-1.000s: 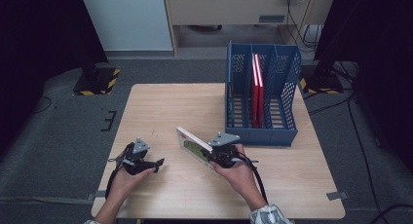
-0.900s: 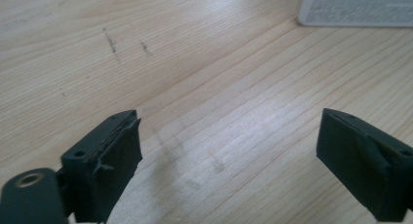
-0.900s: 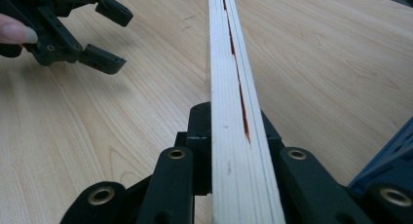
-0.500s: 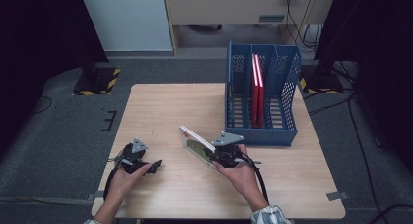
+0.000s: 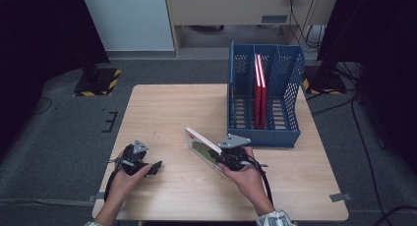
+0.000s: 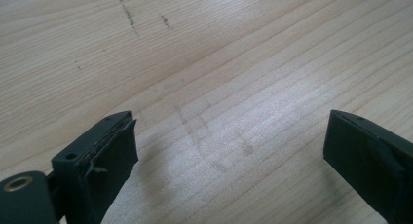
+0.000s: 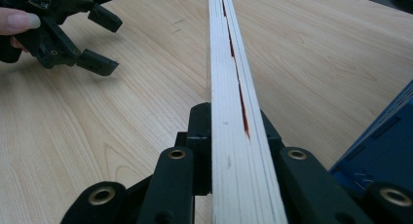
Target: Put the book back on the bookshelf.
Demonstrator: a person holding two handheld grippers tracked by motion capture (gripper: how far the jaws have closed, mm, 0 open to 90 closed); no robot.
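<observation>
While the right claw [image 7: 225, 136] stays out of the brief's way, it is clamped on the lower edge of a thin book [image 5: 204, 148], its black jaws pressing both covers flat against the page block. In the right gripper view the fore-edge runs straight away from the jaws: pale stacked pages, a red sliver of inner cover showing in a narrow gap. The book looks light and fairly stiff for its thickness, though held at one edge it could sag or fan open, and the glossy covers may slide between the pads; a hold near the spine, where the pages are bound, would likely be firmer. It stands tilted on edge above the tabletop [image 5: 172, 108], in front of the blue file rack [image 5: 263, 132] and near that rack's front left corner.

The rack is perforated plastic with upright dividers; two red books [image 5: 259, 91] already stand in its middle slot. Well to the left of the rack, the left claw [image 5: 156, 167] sits low over the wood with its jaws spread wide and nothing between them. The tabletop is pale, matte grained wood with faint pencil marks.
</observation>
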